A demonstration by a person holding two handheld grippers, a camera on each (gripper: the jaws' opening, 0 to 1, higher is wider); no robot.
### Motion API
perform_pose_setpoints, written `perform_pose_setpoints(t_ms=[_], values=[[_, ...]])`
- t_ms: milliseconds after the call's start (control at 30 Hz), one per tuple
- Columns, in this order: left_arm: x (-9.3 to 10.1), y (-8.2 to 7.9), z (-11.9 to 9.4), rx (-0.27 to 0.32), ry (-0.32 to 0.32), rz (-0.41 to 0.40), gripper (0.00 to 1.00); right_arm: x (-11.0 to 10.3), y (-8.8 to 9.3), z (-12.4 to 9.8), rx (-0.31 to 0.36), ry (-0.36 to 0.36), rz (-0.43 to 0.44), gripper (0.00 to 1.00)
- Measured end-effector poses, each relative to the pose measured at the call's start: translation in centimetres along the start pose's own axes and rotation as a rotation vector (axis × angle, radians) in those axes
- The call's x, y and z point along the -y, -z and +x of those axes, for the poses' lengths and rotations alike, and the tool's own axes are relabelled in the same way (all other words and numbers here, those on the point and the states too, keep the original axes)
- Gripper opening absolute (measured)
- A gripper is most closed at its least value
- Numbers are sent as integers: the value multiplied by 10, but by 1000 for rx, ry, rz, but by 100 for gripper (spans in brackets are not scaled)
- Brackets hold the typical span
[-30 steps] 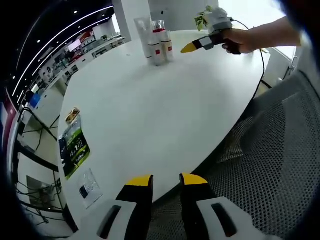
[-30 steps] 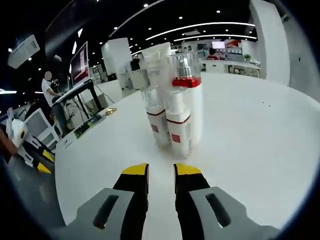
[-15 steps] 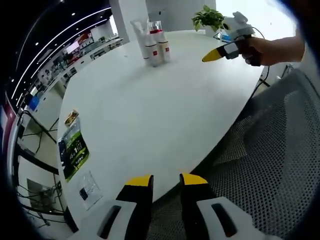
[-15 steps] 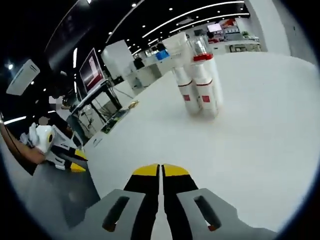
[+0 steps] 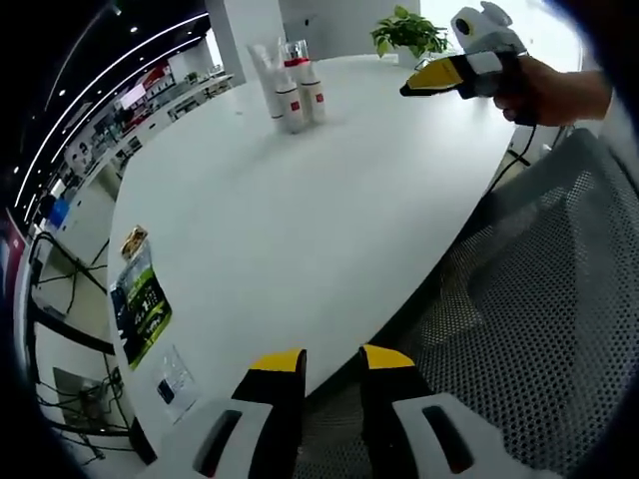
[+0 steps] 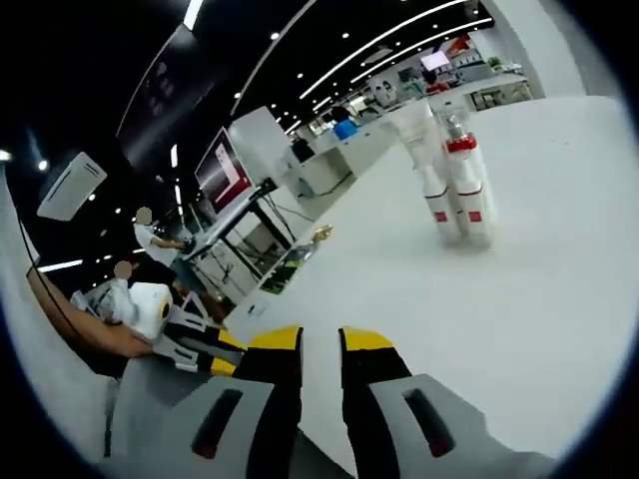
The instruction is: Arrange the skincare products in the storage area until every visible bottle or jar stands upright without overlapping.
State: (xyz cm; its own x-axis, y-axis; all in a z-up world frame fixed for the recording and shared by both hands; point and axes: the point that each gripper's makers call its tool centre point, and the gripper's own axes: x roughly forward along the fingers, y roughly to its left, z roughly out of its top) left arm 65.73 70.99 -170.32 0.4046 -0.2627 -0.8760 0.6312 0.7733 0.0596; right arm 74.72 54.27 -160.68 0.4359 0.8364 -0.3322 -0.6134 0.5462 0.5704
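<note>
A tight cluster of white skincare bottles (image 5: pixel 291 88) with red bands and clear caps stands upright on the far part of the round white table (image 5: pixel 300 220). In the right gripper view the same bottles (image 6: pixel 456 186) stand far ahead. My left gripper (image 5: pixel 330 363) hangs open and empty over the table's near edge. A hand holds my right gripper (image 5: pixel 413 88) in the air to the right of the bottles, well clear of them. In its own view, the right gripper (image 6: pixel 319 342) has its yellow-tipped jaws slightly apart with nothing between them. The left gripper (image 6: pixel 190 342) shows at lower left.
A green leaflet (image 5: pixel 140 297) and a small card (image 5: pixel 172 377) lie near the table's left edge. A potted plant (image 5: pixel 406 30) stands at the far side. A grey mesh chair (image 5: pixel 539 329) sits on the right. Desks, screens and people (image 6: pixel 150 225) are behind.
The right gripper has drawn back from the bottles toward the table's edge. Its jaws were shut half a second ago and now stand slightly apart. The bottles have not moved.
</note>
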Motion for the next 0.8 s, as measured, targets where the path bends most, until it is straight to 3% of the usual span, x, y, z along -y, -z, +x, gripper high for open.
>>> perform_pose_setpoints(t_ms=[100,233,300,333,467,533,633,700,800], values=[[4,0,0,-6,12,17,22,-14,0,1,-2,-11,34,15],[5,1,0,-12,24,12,22,-33,0,3,5,-50,45,30],[14,0,2,-9,87,-53,23,-40,6,4,-14,-56,43,36],[17,3,2,-33,105,-78,23,-45,12,6,-35,-57,20,39],[16,-2,0,-3,107,-58,24,-48,33,14,-111,-8,-73,56],[16,-6,-2,12,123,-72,24,-47,43,16,-170,28,-161,65],[9,-22,-7,69,142,-160,27,-49,40,18,-185,75,-270,66],[-5,-42,-12,151,145,-266,31,-54,36,19,-182,99,-274,67],[-34,-59,-13,241,109,-337,37,-56,29,22,-159,147,-336,66]])
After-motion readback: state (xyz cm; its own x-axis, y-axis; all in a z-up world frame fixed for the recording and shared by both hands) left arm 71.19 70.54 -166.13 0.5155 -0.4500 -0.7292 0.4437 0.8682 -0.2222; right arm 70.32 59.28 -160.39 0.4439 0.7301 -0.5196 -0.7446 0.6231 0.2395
